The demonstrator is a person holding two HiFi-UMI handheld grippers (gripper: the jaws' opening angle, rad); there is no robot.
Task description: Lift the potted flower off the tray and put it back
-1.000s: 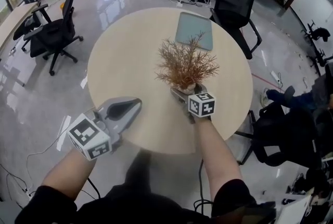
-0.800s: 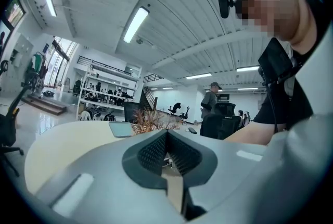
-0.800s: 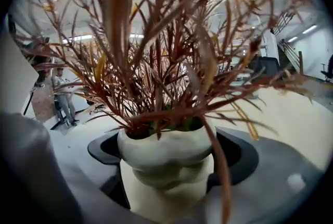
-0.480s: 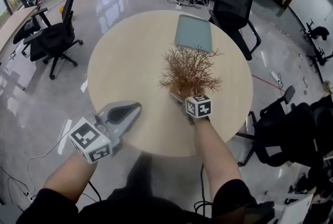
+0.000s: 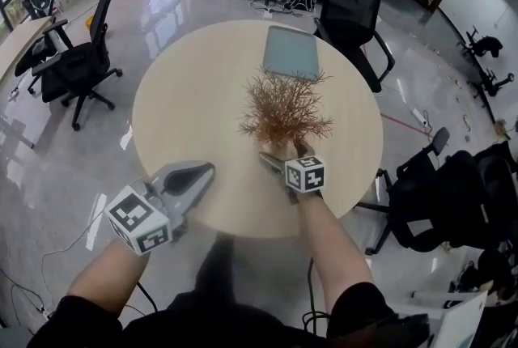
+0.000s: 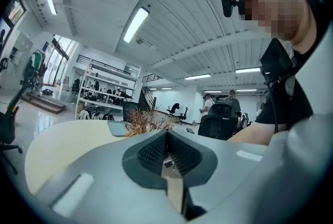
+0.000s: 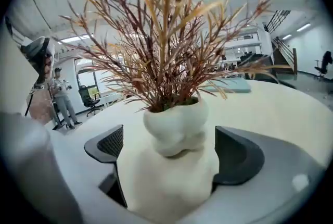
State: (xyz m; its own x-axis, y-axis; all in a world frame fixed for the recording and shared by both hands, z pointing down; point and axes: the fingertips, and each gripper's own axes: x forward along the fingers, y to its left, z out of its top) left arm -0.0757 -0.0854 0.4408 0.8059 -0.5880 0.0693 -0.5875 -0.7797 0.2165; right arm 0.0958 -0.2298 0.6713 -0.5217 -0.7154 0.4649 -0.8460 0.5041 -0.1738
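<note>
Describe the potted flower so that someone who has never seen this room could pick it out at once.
Start at the big round beige table. On its bare top, on the near side of the flat grey-green tray, stands the potted flower. It is the only plant on the table: a bush of dry rust-brown sprigs that rises from a lumpy white pot.

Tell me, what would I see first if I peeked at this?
The bushy brown plant in its white pot stands out first, near the middle of the round table. The right gripper has just been opening, and the pot stands between its jaws, untouched. A grey-green tray lies behind the plant, near the table's far edge.
</note>
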